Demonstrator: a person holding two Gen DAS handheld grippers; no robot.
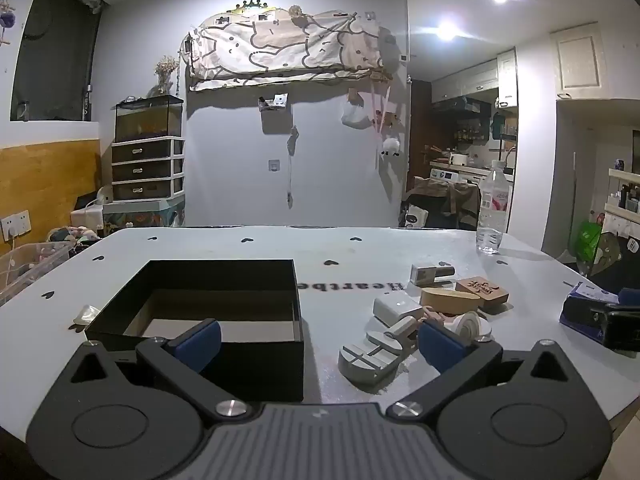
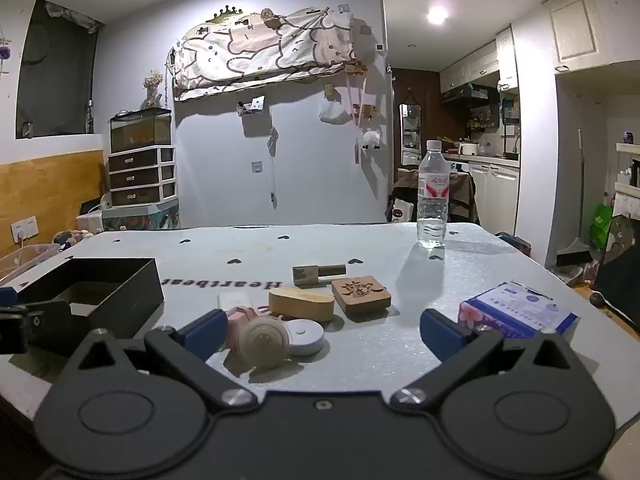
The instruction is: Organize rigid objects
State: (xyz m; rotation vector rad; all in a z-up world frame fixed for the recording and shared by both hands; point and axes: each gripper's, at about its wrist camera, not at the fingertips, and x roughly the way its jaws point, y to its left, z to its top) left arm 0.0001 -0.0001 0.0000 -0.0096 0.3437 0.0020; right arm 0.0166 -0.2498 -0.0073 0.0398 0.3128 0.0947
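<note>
White heart-printed surface [image 1: 240, 248] carries our empty black box [image 1: 192, 280] on the left; both claws, left claw [image 1: 318, 340] and right claw [image 2: 320, 334], gape unladen. We should pinch the round wooden piece [image 2: 264, 340] squarely across its sides.

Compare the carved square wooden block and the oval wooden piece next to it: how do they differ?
The square block is darker brown with a carved character on top; the oval piece is paler and plain. The block has straight sides and rounded corners; the oval piece is elongated with curved ends. Both are wood, lying flat on the table, close together.
</note>
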